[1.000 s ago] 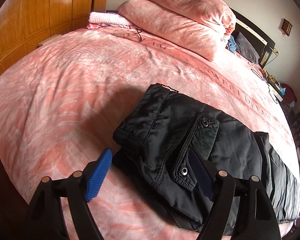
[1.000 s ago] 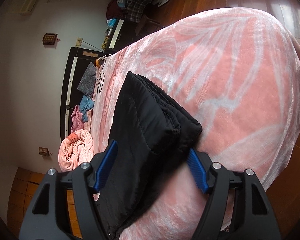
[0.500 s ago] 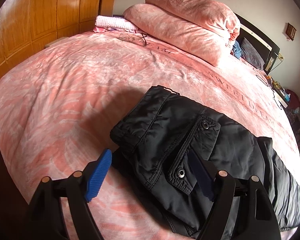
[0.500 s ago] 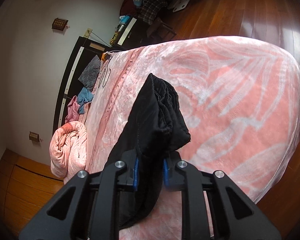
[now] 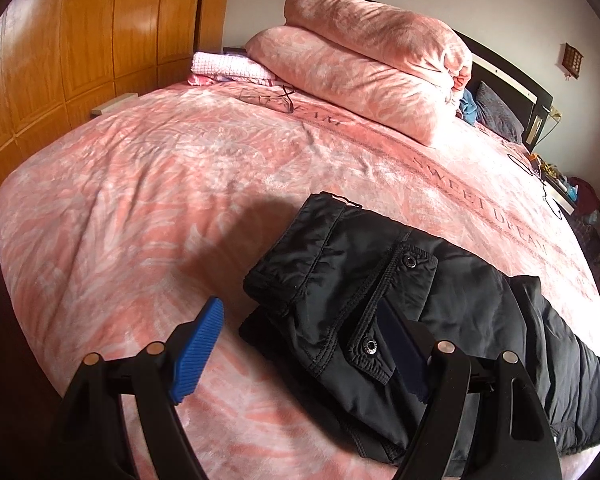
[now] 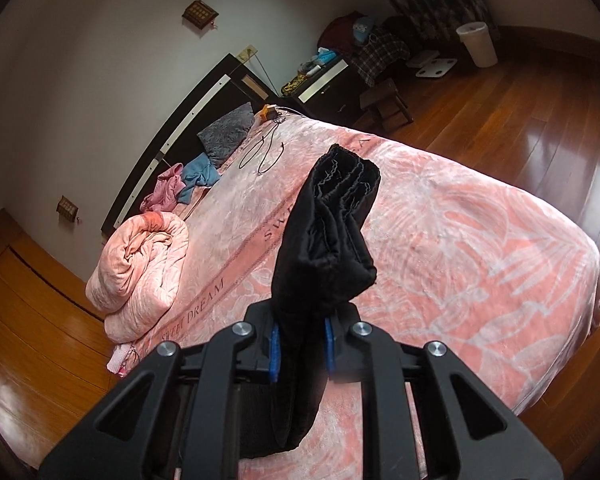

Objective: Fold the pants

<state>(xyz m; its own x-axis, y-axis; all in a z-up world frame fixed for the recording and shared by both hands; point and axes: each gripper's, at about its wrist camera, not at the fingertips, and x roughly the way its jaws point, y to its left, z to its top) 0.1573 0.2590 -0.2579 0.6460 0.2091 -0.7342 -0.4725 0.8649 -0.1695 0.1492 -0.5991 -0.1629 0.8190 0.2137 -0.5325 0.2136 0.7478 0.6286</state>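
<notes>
Right gripper (image 6: 300,344) pinches the pants (image 6: 332,240) cuffs, lifted mid-frame. Left gripper (image 5: 300,348) spread over the waist, lower center. Carry cuffs level to the waistband.

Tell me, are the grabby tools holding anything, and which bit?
The right tool is shut on the black pants, pinching the bunched leg ends with the cuffs sticking up. The left tool is open over the waistband end, holding nothing.

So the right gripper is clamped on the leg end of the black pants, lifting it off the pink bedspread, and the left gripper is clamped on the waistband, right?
Not quite: the left gripper is open, its blue pads on either side of the black pants, as the left wrist view shows. The right gripper is indeed clamped on the leg end, lifted off the pink bedspread.
</notes>
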